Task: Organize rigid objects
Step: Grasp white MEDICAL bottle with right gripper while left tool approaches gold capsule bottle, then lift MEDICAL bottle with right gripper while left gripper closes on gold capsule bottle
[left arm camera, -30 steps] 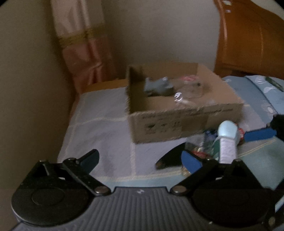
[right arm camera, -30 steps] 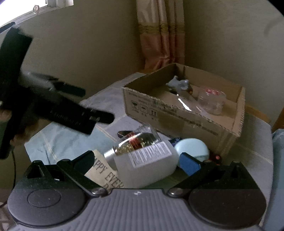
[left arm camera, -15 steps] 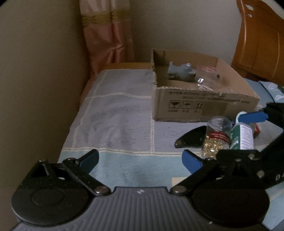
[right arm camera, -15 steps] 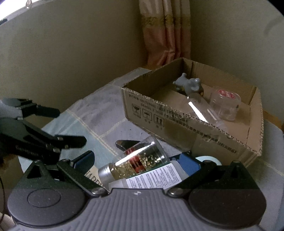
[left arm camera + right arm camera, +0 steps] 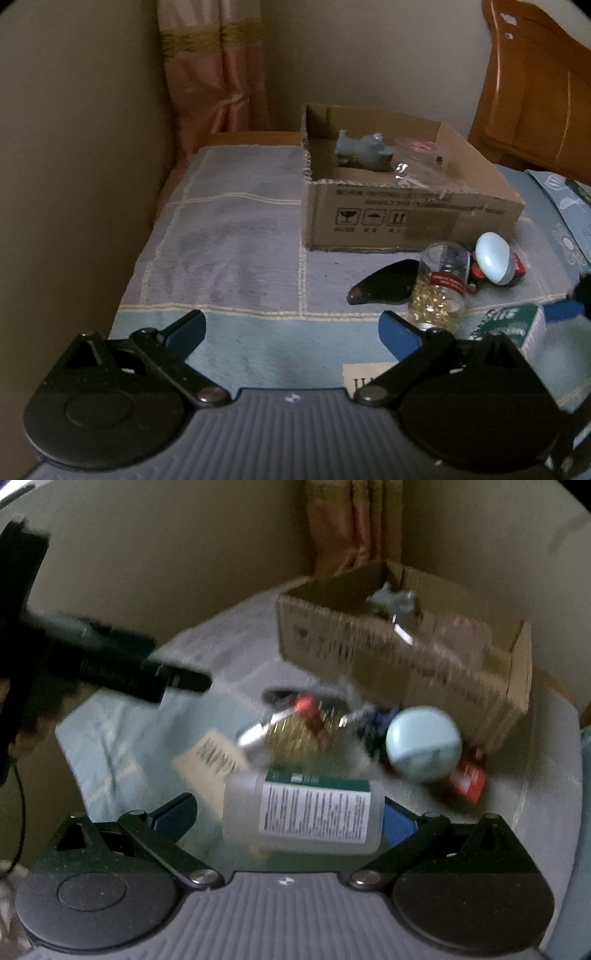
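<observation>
Both wrist cameras look low across the bed, sharing the cardboard box and nearby clutter.

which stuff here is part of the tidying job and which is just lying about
Job:
cardboard box
white bottle, between the right gripper jaws
jar of gold beads
pale blue round object
black flat piece

Just around:
pink curtain
wooden headboard
patchwork cover

The right tool has pulled back from the cardboard box, bringing the white bottle between its fingers away from the heap (this view is blurred by motion). The left tool has drawn back too, empty, now facing the heap.
</observation>
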Available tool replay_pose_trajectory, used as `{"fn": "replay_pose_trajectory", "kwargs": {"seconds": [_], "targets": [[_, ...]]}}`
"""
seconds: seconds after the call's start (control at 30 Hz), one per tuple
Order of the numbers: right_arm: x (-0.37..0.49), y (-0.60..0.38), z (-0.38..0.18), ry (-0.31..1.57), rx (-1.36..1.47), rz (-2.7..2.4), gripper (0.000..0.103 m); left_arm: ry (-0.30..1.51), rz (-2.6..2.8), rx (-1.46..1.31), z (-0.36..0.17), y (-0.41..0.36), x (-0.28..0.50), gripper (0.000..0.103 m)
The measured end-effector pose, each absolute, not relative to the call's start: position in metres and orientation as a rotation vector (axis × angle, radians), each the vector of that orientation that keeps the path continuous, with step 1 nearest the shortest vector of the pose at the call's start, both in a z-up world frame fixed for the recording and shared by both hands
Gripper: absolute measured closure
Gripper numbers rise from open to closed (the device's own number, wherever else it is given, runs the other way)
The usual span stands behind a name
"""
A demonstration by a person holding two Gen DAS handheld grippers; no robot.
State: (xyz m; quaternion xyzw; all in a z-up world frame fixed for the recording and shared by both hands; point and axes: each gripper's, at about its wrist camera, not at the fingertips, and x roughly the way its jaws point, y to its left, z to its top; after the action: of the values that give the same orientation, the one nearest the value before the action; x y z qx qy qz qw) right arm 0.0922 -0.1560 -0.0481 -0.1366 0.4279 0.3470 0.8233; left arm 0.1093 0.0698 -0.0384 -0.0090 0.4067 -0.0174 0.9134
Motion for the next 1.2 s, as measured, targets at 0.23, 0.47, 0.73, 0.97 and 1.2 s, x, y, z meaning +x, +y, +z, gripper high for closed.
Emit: {"fn": "replay_pose_trajectory", "kwargs": {"seconds": [0.23, 0.47, 0.73, 0.97, 1.2], "targets": [[0.080, -0.150, -0.061, 0.936, -0.330, 0.660, 0.000, 0.838, -0.054, -0.001, -0.037, 0.064, 0.105, 0.004], [0.076, -0.141, -0.065, 0.915, -0.377, 0.579, 0.000, 0.823, -0.091, 0.026, -0.032, 0.058, 0.101, 0.004], [0.076, -0.157, -0.058, 0.883, -0.304, 0.564, 0.000, 0.833, -0.262, 0.059, -0.043, 0.020, 0.120, 0.003], [0.081, -0.165, -0.068, 0.906, -0.257, 0.531, 0.000, 0.964, -0.299, 0.075, -0.077, 0.005, 0.135, 0.003], [0.082, -0.192, -0.070, 0.934, -0.208, 0.487, 0.000, 0.978, -0.212, 0.078, -0.083, 0.038, 0.131, 0.003]]}}
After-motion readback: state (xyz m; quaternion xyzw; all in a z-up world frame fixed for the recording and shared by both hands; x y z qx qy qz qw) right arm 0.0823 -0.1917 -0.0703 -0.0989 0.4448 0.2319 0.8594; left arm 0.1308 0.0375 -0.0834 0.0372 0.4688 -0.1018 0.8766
